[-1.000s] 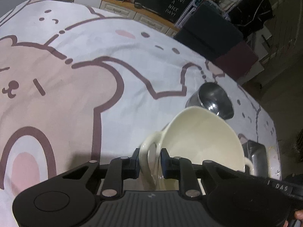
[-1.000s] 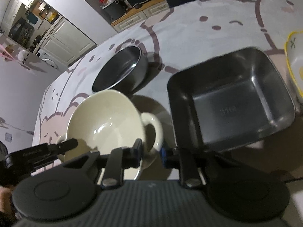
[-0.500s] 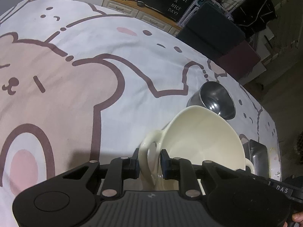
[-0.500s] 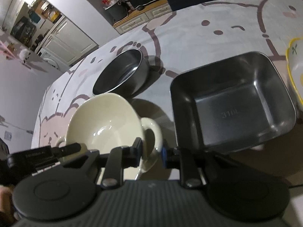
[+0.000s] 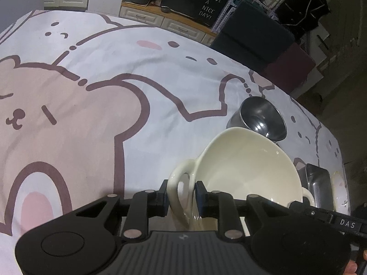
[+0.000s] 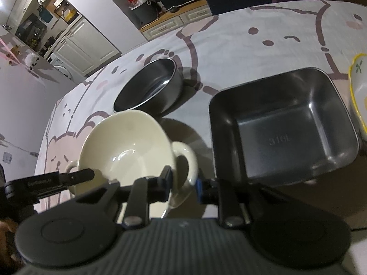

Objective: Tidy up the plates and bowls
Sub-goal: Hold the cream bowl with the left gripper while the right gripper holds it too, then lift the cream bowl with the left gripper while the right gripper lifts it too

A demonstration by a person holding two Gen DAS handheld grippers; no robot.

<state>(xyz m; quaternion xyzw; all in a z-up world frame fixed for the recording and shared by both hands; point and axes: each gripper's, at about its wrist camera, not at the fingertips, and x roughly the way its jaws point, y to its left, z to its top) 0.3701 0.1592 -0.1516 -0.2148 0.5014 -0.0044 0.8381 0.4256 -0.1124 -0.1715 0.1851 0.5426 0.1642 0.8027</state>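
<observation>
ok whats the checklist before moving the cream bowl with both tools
1. Left tool on its handle: ok, fingers bracket the loop of the cream bowl.
2. Right tool on the other handle: ok, fingers either side of the loop.
3. Grip firmness on both: cannot tell.
4. Bowl level: not ok, it tips in both views.
5. Bowl empty: ok, nothing inside.
6. Neighbours: round steel bowl and square steel tray sit close; clearance cannot tell.
</observation>
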